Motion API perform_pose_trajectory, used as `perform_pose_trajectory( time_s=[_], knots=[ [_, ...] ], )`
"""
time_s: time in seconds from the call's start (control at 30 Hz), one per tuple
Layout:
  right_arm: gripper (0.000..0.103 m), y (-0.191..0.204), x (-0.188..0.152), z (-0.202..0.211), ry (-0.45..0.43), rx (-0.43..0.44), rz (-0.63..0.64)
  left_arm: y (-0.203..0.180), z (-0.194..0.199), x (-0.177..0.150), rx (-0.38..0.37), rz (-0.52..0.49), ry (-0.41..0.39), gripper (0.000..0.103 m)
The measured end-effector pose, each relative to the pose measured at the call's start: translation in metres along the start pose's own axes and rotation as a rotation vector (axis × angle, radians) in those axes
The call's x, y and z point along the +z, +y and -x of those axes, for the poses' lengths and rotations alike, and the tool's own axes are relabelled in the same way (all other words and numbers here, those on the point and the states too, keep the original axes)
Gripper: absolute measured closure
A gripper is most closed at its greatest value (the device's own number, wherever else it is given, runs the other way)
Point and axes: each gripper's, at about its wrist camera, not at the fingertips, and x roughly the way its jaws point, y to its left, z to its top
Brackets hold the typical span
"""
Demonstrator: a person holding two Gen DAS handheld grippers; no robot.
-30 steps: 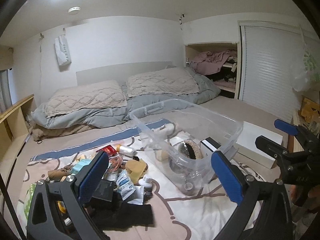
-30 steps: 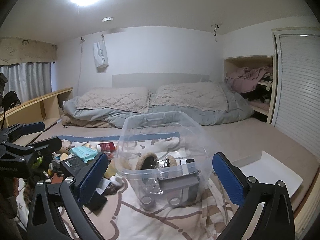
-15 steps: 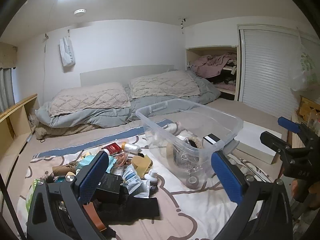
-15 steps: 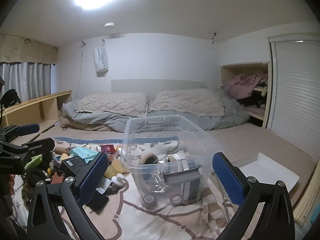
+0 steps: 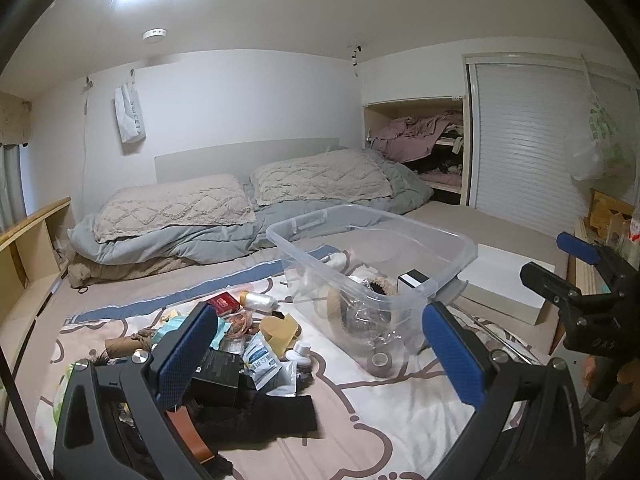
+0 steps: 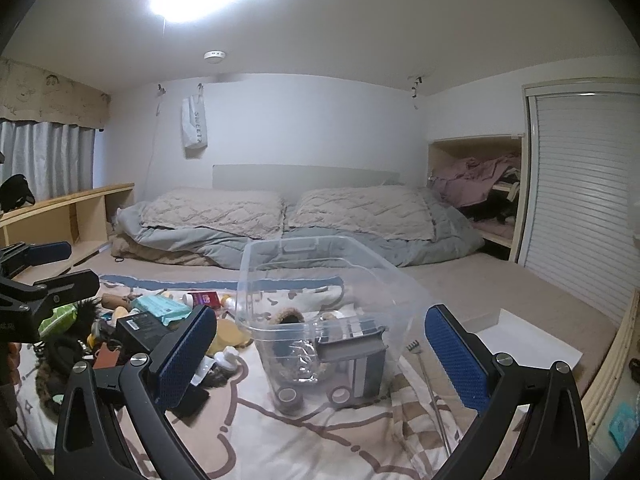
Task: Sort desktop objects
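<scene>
A clear plastic bin [image 5: 460,258] [image 6: 248,280] stands on a patterned blanket on the bed and holds a fuzzy item, foil, a black-and-white box and tape rolls. A pile of small objects lies left of it: a black box [image 5: 218,368] [image 6: 140,330], a white packet [image 5: 260,364], a red box [image 5: 224,302], a black cloth [image 5: 276,416]. My left gripper [image 5: 320,356] is open and empty, above the blanket between pile and bin. My right gripper [image 6: 320,356] is open and empty, in front of the bin. Each gripper shows at the edge of the other's view.
A white flat box [image 5: 508,276] [image 6: 528,350] lies right of the bin. A metal back scratcher [image 6: 430,390] lies beside it. Two pillows [image 5: 248,196] and a grey duvet lie at the back. A wooden shelf [image 6: 68,208] runs along the left.
Both grippers have pulled back and tilted upward, so the bin and pile sit lower and farther in view. Both stay open and empty.
</scene>
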Motion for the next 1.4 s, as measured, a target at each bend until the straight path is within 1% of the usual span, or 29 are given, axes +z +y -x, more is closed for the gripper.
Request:
perform_pose_trajectory(
  time_s=[0.57, 1.4],
  knots=[
    [0.0, 0.0002, -0.0026, 0.0058, 0.006, -0.014, 0.002, -0.0046, 0.0018, -0.0006, -0.002, -0.016, 0.0, 0.0],
    [0.0, 0.0048, -0.0068, 0.006, 0.021, -0.009, 0.017, -0.0026, 0.0016, -0.0006, 0.0, -0.002, 0.005, 0.0]
  ],
)
